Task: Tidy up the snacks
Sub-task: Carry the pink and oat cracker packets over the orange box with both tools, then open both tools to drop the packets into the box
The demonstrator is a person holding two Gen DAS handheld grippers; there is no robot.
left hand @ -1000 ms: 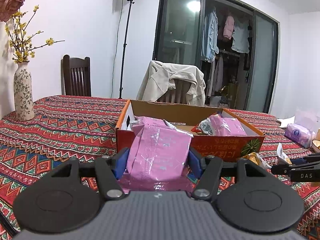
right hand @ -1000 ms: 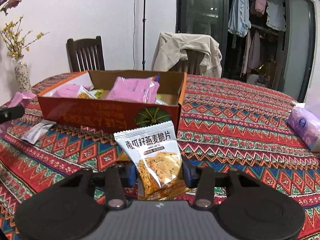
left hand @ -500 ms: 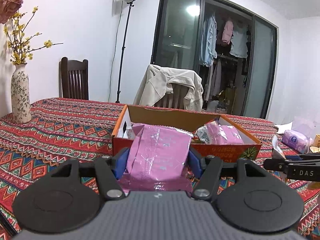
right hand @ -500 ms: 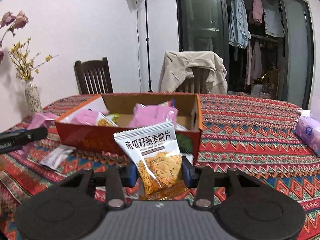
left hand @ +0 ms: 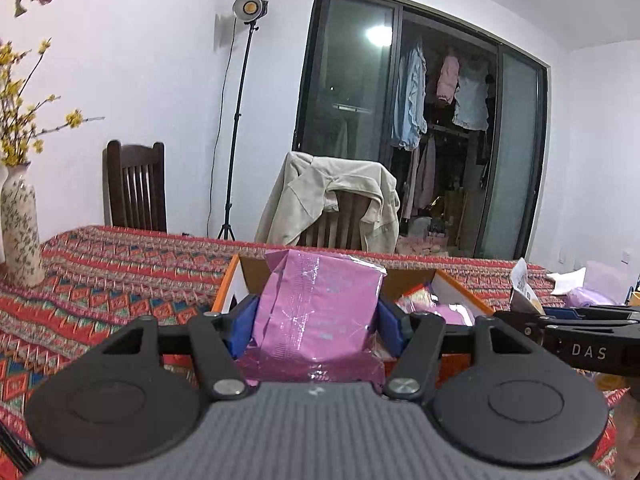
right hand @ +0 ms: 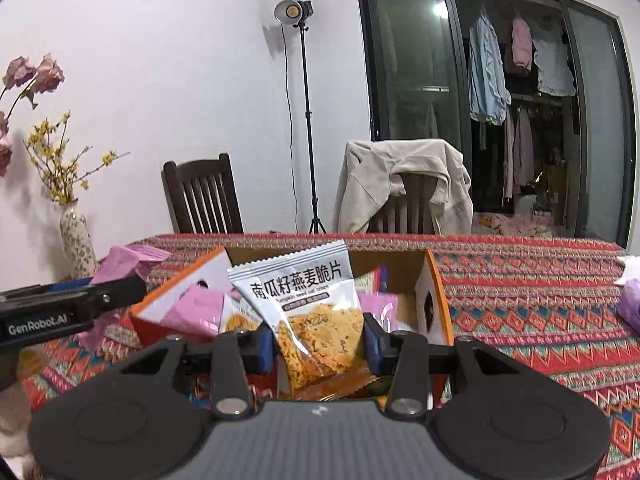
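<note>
My left gripper (left hand: 316,320) is shut on a pink foil snack bag (left hand: 316,312) and holds it upright above the near edge of the orange cardboard box (left hand: 226,292). My right gripper (right hand: 318,342) is shut on a white pumpkin-seed oat crisp packet (right hand: 308,304), raised over the near side of the same box (right hand: 438,304). Pink packets (right hand: 196,312) lie inside the box. The right gripper shows at the right of the left wrist view (left hand: 568,332); the left gripper shows at the left of the right wrist view (right hand: 68,308).
The table has a red patterned cloth (right hand: 520,280). A flowered vase (left hand: 18,232) stands at the left. A purple tissue pack (right hand: 632,304) lies at the right. Two chairs, one draped with a beige jacket (left hand: 332,204), stand behind the table.
Both grippers have lifted their packets and moved toward the box, which now sits lower and closer in both views. The grips have not changed.
</note>
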